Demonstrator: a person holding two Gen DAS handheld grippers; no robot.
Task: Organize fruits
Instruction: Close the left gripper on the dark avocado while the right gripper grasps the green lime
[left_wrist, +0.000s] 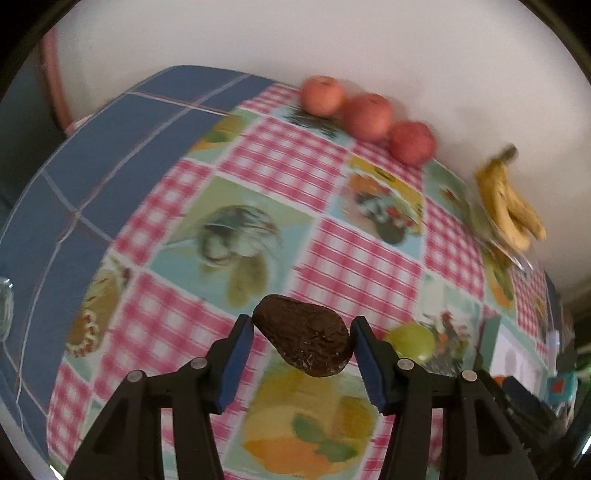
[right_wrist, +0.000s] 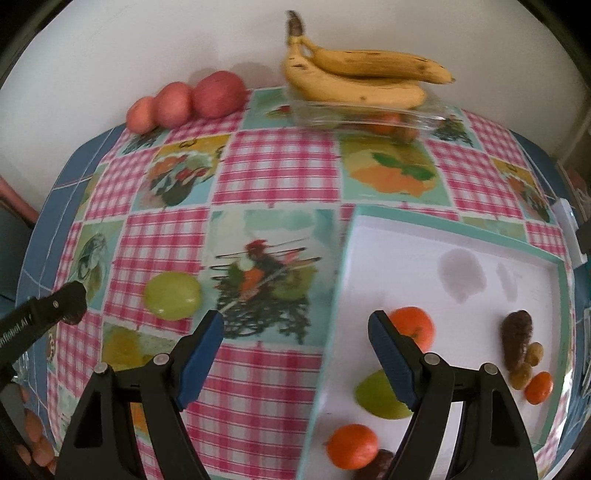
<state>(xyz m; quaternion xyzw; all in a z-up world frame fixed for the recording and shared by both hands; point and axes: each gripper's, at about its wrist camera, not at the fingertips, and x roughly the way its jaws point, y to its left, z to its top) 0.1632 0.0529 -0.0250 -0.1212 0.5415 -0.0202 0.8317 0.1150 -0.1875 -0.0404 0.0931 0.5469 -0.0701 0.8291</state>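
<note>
wrinkled avocado (left_wrist: 303, 336) between left hand-held gripper (left_wrist: 302, 341) pads

A pink-checked tablecloth (right_wrist: 280, 166) with printed fruit pictures meets a white wall (right_wrist: 110, 48).

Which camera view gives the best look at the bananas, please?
The right wrist view: the bananas sit near centre, whole, resting on a clear container. In the left wrist view they are small, blurred and near the right edge.
</note>
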